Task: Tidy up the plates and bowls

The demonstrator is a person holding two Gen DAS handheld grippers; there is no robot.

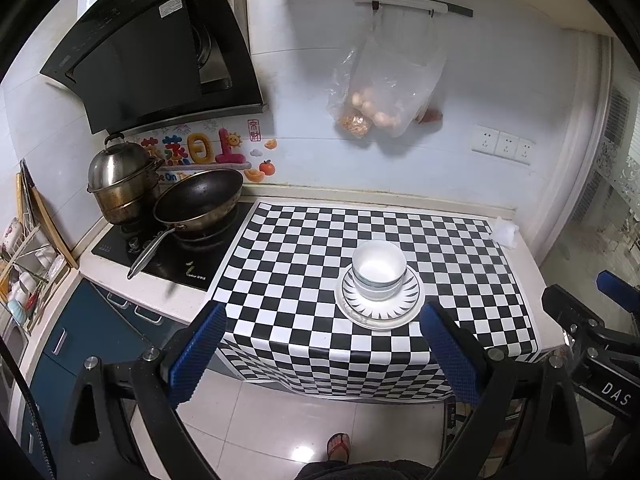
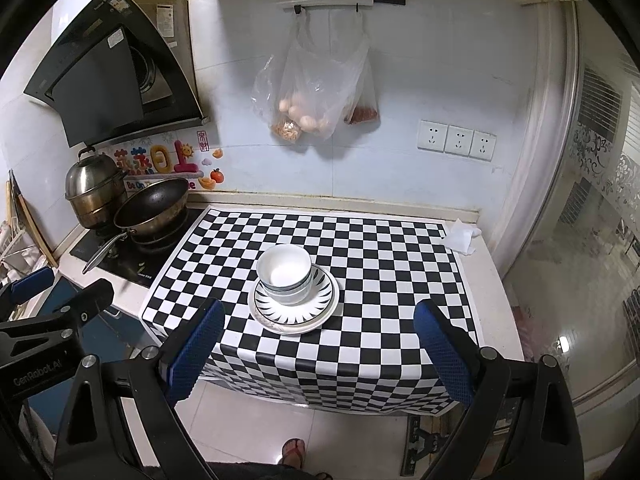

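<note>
Left wrist view: the stacked white bowls [image 1: 379, 270] sit nested on the striped plates [image 1: 379, 300] at centre frame, on the checkered mat [image 1: 300, 240]. The left gripper [image 1: 322, 354] hangs spread wide and empty, the stack just above its right finger. In the right wrist view the right gripper [image 2: 318, 350], likewise spread and empty, has the stack up-left. Neither looks clearly nearer; how many bowls are nested I cannot tell.
</note>
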